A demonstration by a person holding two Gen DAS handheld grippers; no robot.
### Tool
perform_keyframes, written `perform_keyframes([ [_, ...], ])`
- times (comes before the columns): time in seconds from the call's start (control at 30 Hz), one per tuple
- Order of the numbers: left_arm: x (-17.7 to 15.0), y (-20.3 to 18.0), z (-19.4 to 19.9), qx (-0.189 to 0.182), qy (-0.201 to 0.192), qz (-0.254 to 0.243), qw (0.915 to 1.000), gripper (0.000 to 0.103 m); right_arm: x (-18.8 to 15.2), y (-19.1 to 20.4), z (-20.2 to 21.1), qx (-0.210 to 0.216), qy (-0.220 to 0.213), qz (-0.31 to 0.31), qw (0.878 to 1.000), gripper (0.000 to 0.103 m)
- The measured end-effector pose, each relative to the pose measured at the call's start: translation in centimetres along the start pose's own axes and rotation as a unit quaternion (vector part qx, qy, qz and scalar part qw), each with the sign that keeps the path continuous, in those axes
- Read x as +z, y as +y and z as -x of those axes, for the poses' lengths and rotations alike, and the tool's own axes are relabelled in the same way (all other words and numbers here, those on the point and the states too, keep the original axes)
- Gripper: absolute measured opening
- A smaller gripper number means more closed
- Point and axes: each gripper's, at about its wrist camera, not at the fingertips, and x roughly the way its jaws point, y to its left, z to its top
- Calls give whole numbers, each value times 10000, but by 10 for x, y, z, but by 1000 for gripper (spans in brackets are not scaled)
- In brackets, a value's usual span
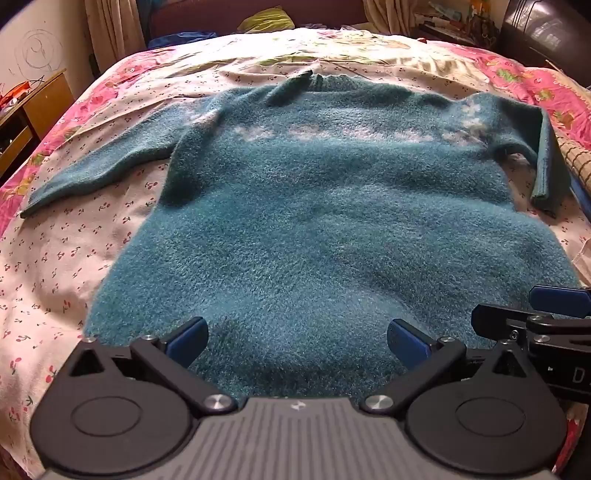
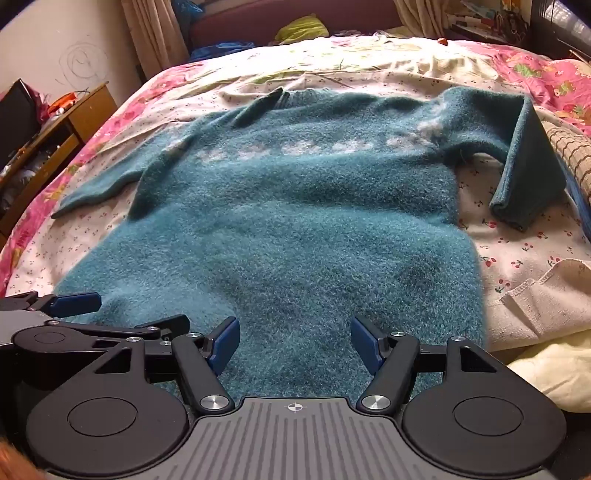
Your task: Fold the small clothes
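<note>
Lying flat on the bed [image 1: 55,266]: teal sweater [image 1: 325,221], long axis running from near hem to far collar. Hovering side by side over the hem, fingers spread and gripping nothing: left gripper [image 1: 297,341], right gripper [image 2: 294,345]. Bent right sleeve [image 2: 524,173] lying nearer the right one.

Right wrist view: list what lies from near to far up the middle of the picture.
Right gripper, open → sweater hem → sweater body → white pattern band → collar → cherry-print sheet → green cloth by the headboard.
</note>
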Motion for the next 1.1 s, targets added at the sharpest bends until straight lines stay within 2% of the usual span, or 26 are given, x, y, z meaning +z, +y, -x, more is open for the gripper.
perform_keyframes([
  [0.43,-14,-6,-4,-17,25,-4,10000,103,-4,-5,-1,-50,53,36,10000,67],
  [1.1,-8,-1,-10,-90,195,54,9998,103,-1,0,-6,-144,97,89,9998,67],
])
